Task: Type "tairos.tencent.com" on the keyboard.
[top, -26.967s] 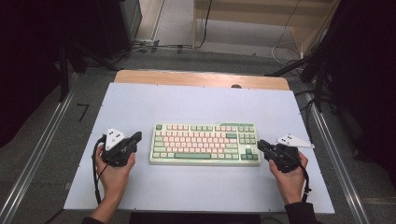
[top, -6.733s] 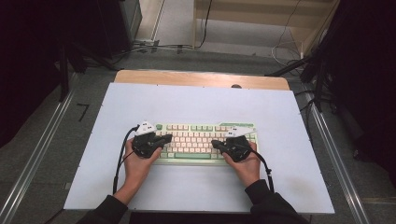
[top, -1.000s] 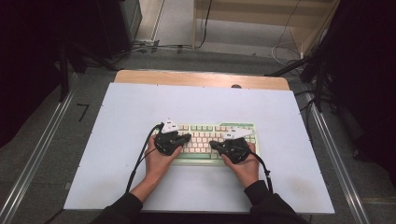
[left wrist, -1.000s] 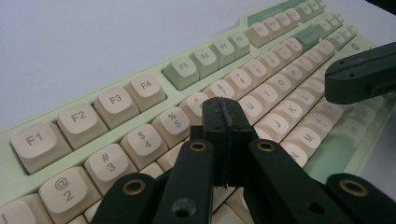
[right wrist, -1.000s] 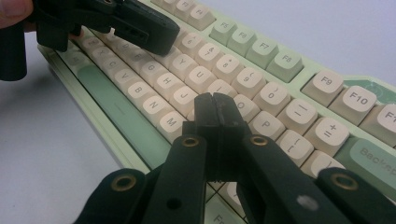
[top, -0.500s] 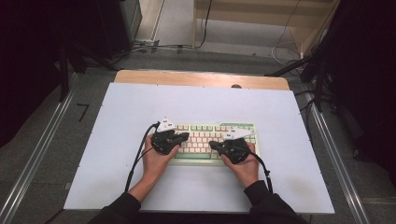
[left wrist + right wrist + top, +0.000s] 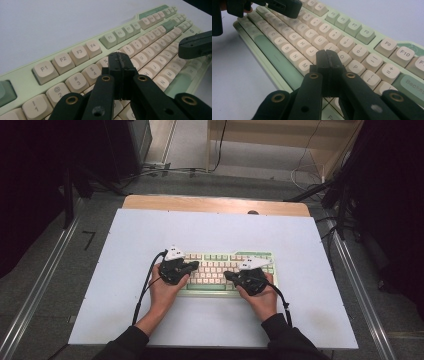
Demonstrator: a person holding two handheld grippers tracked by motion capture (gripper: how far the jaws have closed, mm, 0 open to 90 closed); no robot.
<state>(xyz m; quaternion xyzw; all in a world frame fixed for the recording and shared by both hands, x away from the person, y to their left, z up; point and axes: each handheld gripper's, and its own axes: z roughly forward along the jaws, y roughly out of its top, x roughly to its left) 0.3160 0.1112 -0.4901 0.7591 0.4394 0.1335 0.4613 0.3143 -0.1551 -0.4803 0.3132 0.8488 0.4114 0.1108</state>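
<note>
While closed, left gripper [image 7: 192,266] | right gripper [image 7: 231,276] | over keyboard [image 7: 220,262]

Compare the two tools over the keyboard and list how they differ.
The left tool sits over the number row near the 5 key; the right tool sits over the letter rows near K and L. In the high view the left tool is over the keyboard's left end, the right tool over its right half. Both are shut and hold nothing.
</note>
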